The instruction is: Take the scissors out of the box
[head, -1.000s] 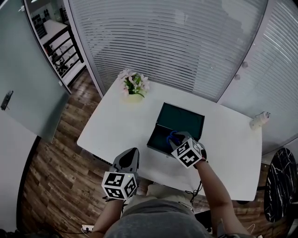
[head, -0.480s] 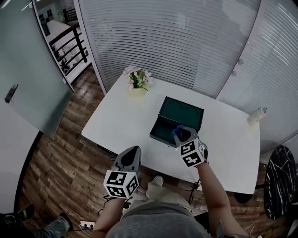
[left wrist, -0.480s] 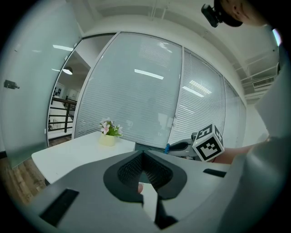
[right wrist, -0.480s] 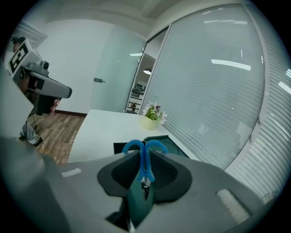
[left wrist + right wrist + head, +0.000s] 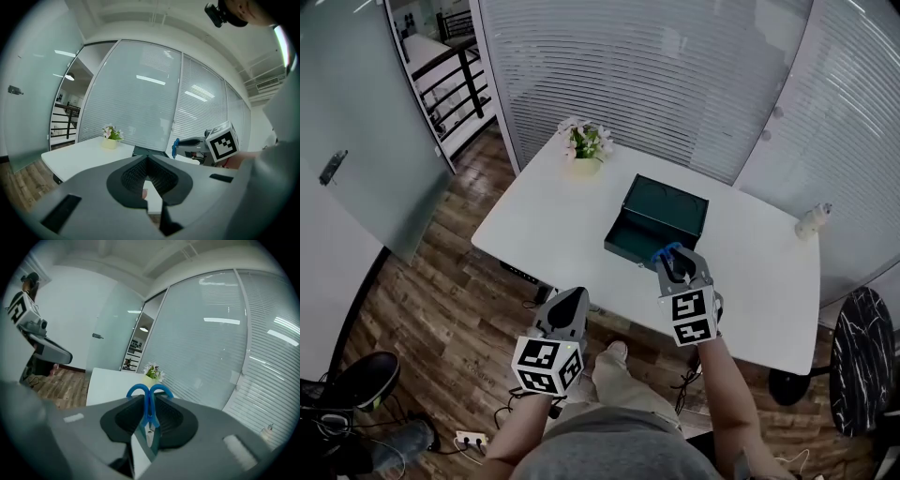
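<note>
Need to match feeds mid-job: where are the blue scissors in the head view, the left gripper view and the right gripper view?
Head view: scissors right of centre, held in the right gripper, by the open box's near-right corner.
Left gripper view: scissors right of centre, blue handles left of the marker cube.
Right gripper view: scissors dead centre, clamped between the jaws.
Shared landmark: flower pot.

1. Place: an office room. The walls are glass partitions [image 5: 656, 84] with slatted blinds.
2. Frosted glass door [image 5: 356, 131] with a lever handle [image 5: 333, 166].
3. Wood-pattern floor [image 5: 441, 281]. A plain white surface [image 5: 544, 216] carries a potted flower [image 5: 586, 145].
4. Power strip [image 5: 471, 438] and loose cables lie on the floor.
</note>
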